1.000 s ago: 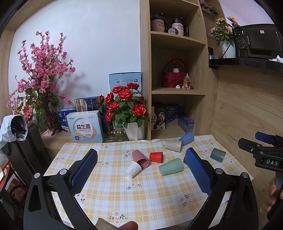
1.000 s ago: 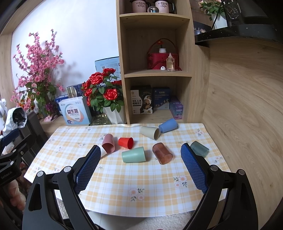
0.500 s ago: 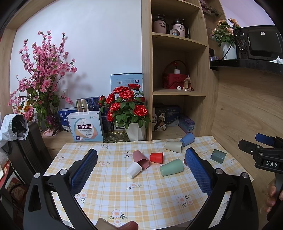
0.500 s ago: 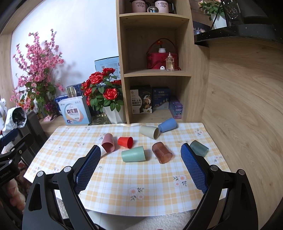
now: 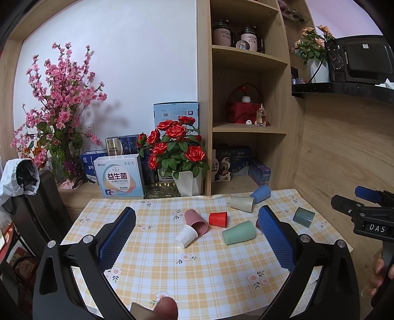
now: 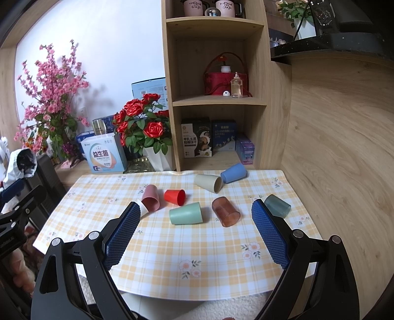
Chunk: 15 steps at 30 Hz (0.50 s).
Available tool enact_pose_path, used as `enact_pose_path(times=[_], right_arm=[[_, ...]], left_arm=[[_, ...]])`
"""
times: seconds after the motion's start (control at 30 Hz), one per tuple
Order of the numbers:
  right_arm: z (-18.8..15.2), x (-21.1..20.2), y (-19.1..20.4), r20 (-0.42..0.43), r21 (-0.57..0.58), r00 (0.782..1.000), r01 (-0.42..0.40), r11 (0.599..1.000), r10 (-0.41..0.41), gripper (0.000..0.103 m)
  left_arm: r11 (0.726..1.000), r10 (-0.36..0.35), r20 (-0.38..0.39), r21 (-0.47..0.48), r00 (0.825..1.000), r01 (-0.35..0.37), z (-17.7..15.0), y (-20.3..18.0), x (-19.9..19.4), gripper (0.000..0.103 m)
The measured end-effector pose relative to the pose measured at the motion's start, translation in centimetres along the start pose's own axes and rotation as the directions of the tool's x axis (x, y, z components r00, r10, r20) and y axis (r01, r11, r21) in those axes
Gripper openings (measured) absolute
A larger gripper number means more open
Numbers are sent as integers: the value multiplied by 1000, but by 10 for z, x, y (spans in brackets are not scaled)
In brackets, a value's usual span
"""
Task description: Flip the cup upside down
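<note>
Eight cups are seen lying tipped around the green cup, none flipped yet; both the left gripper and right gripper are held wide apart, empty.

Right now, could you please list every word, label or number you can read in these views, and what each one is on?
"mood in cup": on each of the two pink mugs on the top shelf.
"益生菌": on the white box left of the roses.
"DAS": on the right gripper's body, seen from the left wrist.
"羊乳五黑": on the dark box on the bottom shelf.
Other box print and the barcode are too small to read.
</note>
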State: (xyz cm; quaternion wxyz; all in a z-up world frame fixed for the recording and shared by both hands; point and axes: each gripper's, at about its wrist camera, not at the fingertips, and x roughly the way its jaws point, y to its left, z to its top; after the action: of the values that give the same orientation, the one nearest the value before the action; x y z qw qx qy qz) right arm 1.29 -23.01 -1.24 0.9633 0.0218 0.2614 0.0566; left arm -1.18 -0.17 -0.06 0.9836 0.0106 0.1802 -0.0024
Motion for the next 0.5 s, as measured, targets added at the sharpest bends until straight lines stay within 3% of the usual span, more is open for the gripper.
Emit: enact_pose_path(times=[0.5], right_arm=[[0,0,0,1,-1,1000,1,1000,-1,89]], left_arm=[[1000,1,0,-2,1000,-1,-1,1,-1,97]])
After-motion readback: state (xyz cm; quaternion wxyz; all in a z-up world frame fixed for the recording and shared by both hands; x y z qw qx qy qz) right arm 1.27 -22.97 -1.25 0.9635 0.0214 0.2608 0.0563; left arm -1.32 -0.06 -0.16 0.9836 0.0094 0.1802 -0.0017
